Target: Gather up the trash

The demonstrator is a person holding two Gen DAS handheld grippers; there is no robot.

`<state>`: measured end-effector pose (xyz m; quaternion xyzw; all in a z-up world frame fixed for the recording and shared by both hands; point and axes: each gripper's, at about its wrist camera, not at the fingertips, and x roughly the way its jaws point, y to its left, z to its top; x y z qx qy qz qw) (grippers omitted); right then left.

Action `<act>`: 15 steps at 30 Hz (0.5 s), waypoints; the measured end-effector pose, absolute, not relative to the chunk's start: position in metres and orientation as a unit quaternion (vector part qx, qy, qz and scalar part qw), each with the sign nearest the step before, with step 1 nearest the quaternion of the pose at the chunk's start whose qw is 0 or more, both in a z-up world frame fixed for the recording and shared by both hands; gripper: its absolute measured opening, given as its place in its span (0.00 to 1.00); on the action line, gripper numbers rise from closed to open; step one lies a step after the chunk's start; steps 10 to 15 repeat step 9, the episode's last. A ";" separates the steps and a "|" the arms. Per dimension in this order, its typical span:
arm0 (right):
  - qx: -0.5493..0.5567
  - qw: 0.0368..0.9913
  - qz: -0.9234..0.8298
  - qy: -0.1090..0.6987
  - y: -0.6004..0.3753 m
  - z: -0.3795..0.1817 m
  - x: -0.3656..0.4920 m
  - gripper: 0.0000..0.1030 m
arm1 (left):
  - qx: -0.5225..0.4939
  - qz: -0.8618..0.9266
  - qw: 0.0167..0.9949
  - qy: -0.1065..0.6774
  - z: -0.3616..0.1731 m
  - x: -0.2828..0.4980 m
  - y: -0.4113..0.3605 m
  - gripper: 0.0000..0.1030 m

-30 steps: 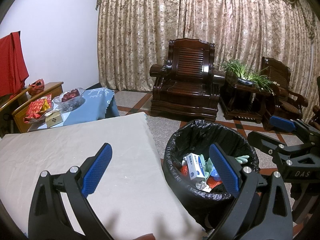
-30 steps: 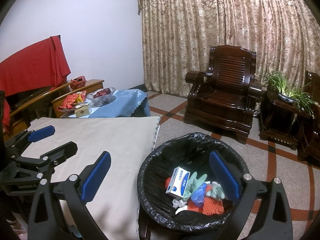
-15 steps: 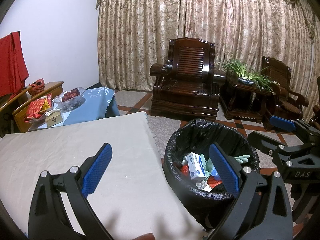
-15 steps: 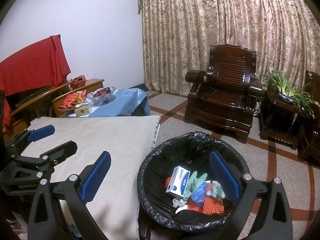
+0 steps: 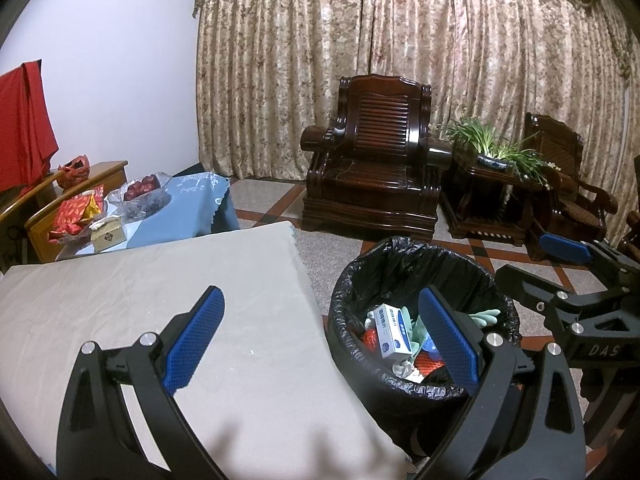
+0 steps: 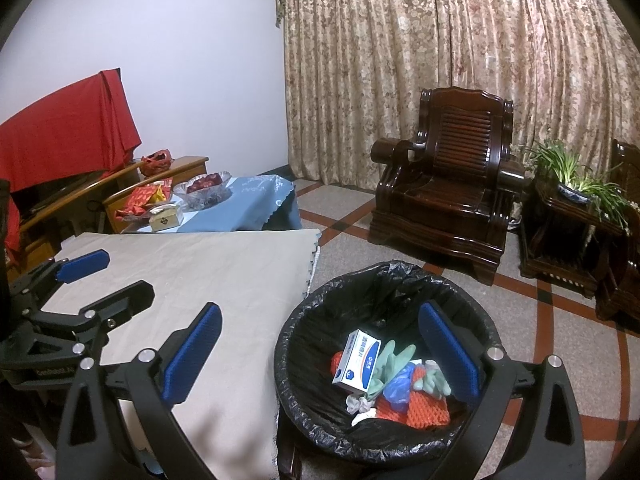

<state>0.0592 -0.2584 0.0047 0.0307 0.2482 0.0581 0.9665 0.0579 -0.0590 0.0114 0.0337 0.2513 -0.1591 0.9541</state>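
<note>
A bin lined with a black bag (image 5: 404,264) (image 6: 320,320) stands beside the right edge of the beige-covered table (image 5: 160,288) (image 6: 224,276). Inside lie a white and blue box (image 5: 394,330) (image 6: 358,358), green gloves (image 6: 394,360), blue plastic and an orange net (image 6: 424,408). My left gripper (image 5: 322,338) is open and holds nothing; it hovers over the table's right edge and the bin. My right gripper (image 6: 320,354) is also open with nothing in it, over the bin's left side. Each gripper shows in the other's view: the right one (image 5: 560,264), the left one (image 6: 100,276).
A low table under a blue cloth (image 6: 248,204) carries a glass bowl of red fruit (image 6: 208,188), a small box and red packets. Dark wooden armchairs (image 6: 448,200) and a side table with a potted plant (image 6: 572,184) stand before the patterned curtain. Tiled floor surrounds the bin.
Both grippers stay open. The views have shifted only slightly; the bin sits a touch lower and nearer in the left wrist view.
</note>
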 end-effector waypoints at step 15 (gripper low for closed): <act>0.031 0.966 0.058 0.250 -0.255 0.002 0.058 0.94 | 0.031 -0.156 0.953 0.256 0.005 0.052 -0.047 0.92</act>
